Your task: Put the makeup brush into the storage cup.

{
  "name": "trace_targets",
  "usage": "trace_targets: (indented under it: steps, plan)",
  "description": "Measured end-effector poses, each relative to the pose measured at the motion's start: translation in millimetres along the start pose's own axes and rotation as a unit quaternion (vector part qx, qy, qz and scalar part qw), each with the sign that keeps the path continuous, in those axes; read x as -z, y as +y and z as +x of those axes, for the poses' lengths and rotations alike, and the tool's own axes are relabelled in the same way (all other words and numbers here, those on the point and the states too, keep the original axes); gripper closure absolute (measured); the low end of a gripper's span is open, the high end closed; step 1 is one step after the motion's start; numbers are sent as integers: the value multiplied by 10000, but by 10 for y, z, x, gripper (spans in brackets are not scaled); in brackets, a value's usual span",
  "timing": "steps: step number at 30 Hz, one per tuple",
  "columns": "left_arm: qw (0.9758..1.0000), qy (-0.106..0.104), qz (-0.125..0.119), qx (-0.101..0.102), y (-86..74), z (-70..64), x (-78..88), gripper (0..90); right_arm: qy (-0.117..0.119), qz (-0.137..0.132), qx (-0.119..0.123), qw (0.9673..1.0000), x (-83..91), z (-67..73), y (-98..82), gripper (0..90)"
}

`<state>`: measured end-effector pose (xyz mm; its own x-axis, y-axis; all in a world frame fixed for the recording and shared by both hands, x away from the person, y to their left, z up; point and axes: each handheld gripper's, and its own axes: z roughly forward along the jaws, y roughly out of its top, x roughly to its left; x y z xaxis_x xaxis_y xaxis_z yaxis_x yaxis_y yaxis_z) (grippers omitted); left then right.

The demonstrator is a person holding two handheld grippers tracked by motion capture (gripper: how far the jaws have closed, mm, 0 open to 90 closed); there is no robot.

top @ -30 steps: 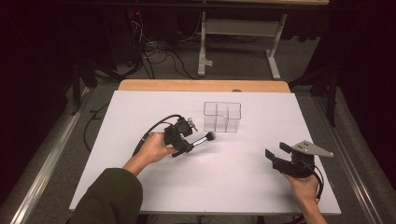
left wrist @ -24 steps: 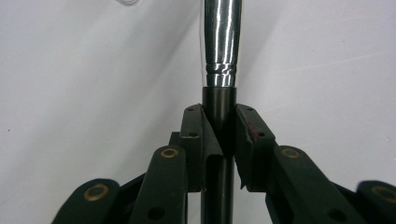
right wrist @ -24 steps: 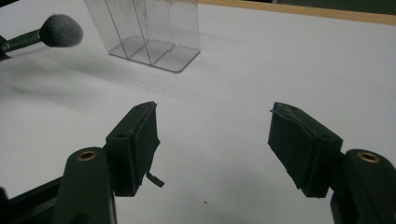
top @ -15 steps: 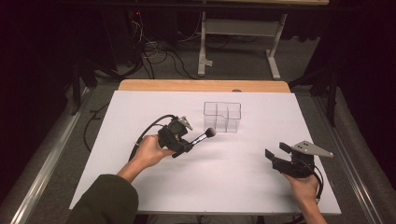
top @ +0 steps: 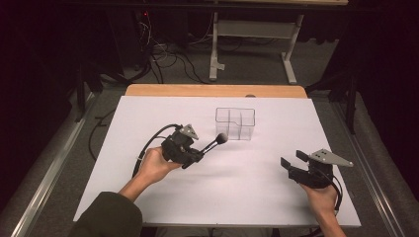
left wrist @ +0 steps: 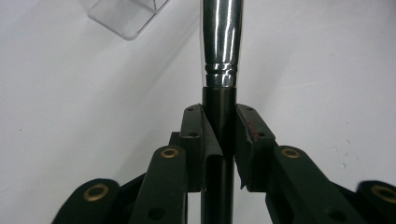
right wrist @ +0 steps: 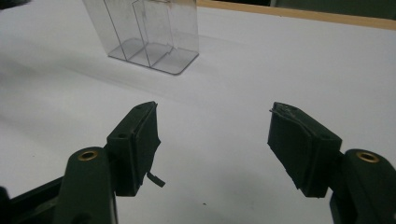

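Brush (top: 213,144) — a makeup one with a black handle and chrome ferrule — is clamped in the left gripper (top: 197,157), jaws closed tight on the handle. It's held off the white table (top: 148,113), tilted so the head points at the clear divided organizer (top: 235,123), just beside the box's near-left corner. The right gripper (top: 292,164) sits well to the right of the organizer and nearer the person — jaws spread wide, nothing between them.

Brush (left wrist: 222,42) head cut off — perhaps bristles.
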<state>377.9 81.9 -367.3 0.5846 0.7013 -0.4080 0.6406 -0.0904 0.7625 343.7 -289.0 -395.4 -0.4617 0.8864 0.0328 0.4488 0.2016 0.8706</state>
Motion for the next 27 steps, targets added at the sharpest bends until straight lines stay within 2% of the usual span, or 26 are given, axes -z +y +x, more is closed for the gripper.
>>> trace_targets:
  steps: [15,16,17,18,19,27]
  plan:
    - [9992,-214,-303,129,-124,-66,195,741,7,-20,65,10000,-3,16,2,352]
    - [9980,-262,-497,284,-130,-96,176,741,10,-21,69,10000,-3,17,2,352]
    - [9978,-282,-518,287,-140,-104,182,740,11,-22,69,10000,-3,17,2,353]
    - [9989,-263,-349,146,-152,-92,216,741,10,-22,68,10000,-3,16,2,352]
    - [9989,-280,-338,140,-162,-98,224,741,6,-25,68,10000,-2,16,2,352]
    - [9981,-357,-466,182,-246,-152,267,740,46,-22,55,10000,-6,25,1,348]
